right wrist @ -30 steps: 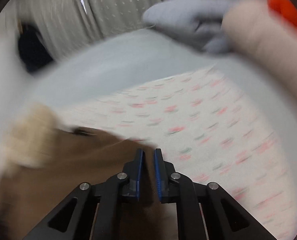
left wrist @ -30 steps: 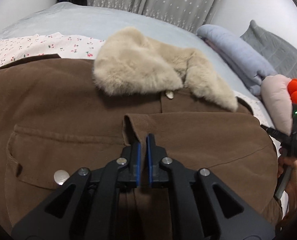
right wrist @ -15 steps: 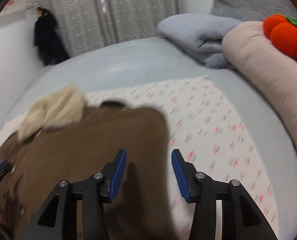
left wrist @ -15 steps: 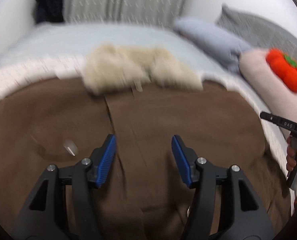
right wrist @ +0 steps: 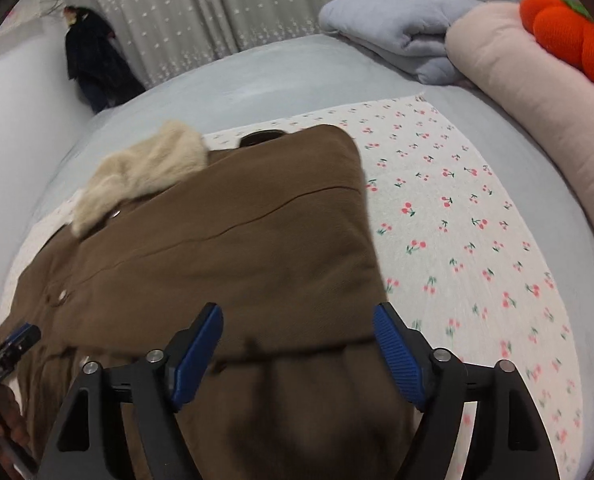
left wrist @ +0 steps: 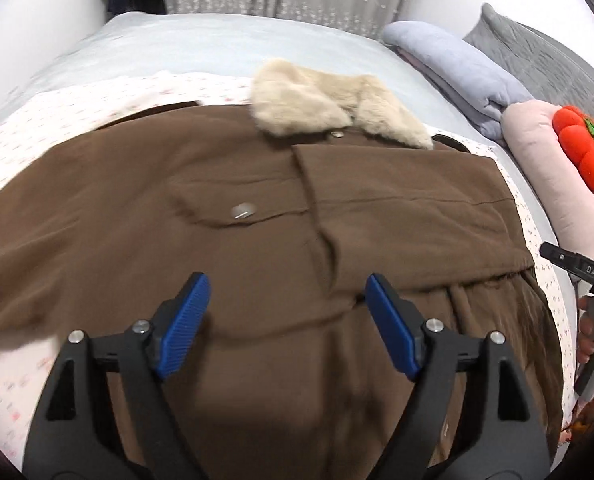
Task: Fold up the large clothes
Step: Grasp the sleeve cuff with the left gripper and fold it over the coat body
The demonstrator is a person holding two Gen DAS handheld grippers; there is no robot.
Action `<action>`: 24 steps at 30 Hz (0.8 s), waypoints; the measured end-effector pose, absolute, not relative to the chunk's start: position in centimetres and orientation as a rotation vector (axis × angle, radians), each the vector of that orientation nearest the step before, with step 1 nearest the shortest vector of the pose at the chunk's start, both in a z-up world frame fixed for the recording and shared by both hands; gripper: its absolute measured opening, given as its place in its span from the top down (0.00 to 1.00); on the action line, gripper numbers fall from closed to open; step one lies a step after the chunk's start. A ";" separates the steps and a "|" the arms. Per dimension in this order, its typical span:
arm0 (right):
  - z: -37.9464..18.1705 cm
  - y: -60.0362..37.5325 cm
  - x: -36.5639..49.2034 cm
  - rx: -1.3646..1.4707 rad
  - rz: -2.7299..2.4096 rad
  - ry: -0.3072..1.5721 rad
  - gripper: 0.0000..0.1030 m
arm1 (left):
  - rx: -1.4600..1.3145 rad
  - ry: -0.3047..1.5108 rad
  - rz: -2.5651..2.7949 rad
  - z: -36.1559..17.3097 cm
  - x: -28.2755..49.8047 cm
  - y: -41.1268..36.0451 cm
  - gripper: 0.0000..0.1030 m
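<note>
The brown coat (left wrist: 257,208) lies spread on the bed (left wrist: 201,46), over a white sheet printed with small red cherries (right wrist: 449,216); its cloth looks soft, matte and thick, with a flapped pocket and a pale round button (left wrist: 242,210). At the coat's 12 o'clock edge sits a fluffy cream fur collar (left wrist: 317,104), shaggy and lumpy. The left gripper (left wrist: 287,324) hovers above the lower coat, its jaws having just opened wide, ribbed blue pads (left wrist: 185,326) apart with nothing pinched. The right gripper (right wrist: 297,354) has likewise just spread its jaws over the coat's right part, clear of the cloth. At 2 o'clock lie a folded grey-blue blanket (left wrist: 457,64), a pink bolster (left wrist: 549,184) and a knitted orange pumpkin toy (left wrist: 585,156). The coat's hem runs under the grippers and out of frame; its left sleeve is blurred.
</note>
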State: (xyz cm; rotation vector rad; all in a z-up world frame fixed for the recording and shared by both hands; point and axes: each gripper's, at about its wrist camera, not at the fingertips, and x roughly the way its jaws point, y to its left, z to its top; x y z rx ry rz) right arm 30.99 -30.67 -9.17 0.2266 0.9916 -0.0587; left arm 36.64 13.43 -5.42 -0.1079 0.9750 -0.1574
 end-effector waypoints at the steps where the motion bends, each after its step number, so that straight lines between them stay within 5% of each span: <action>1: -8.6 -29.9 30.3 0.210 -0.059 1.007 0.22 | -0.112 0.977 -0.136 -5.0 35.6 14.7 0.19; 15: -6.1 -23.7 25.2 0.175 0.045 0.965 0.17 | -0.386 0.946 0.308 -6.2 26.2 36.0 0.10; 24: -7.1 -23.1 25.5 0.190 0.041 0.985 0.17 | -0.704 0.788 0.412 -6.6 26.5 42.8 0.10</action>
